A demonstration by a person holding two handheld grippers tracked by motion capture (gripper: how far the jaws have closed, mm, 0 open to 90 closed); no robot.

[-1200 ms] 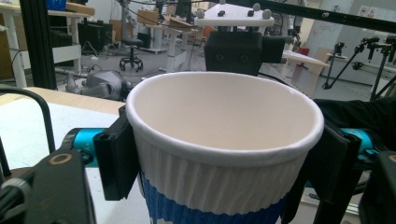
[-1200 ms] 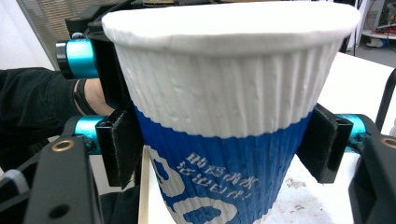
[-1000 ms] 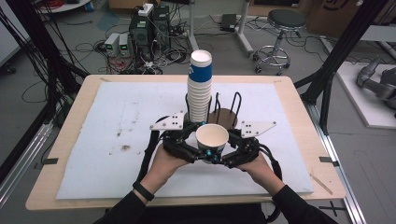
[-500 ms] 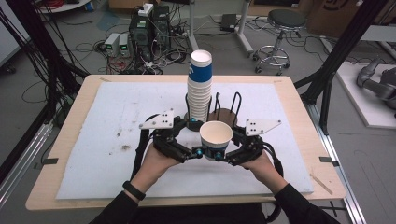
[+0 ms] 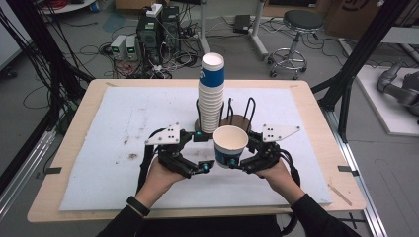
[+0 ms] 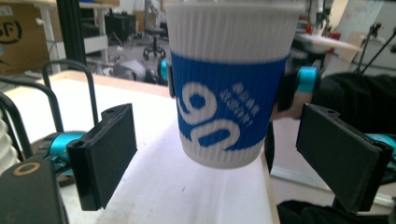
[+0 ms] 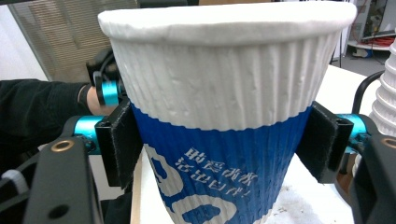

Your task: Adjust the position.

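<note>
A white ribbed paper cup with a blue band [image 5: 230,145] is held upright above the table's front middle. My right gripper [image 5: 231,161] is shut on it, its pads [image 7: 122,140] pressing the blue band from both sides of the cup [image 7: 224,93]. My left gripper [image 5: 204,168] stands open just left of the cup. In the left gripper view the cup [image 6: 229,93] hangs between and beyond the wide-apart jaws of my left gripper [image 6: 226,161], which do not touch it. A tall stack of the same cups [image 5: 211,94] stands right behind.
The stack sits in a dark round holder with black wire loops [image 5: 243,117] on a white foam mat [image 5: 113,128] over a wooden table [image 5: 321,113]. Black frame posts [image 5: 363,54], cables and a stool stand beyond the table.
The cup has shifted slightly right with the right gripper. The left gripper has drawn a little away from it to the left.
</note>
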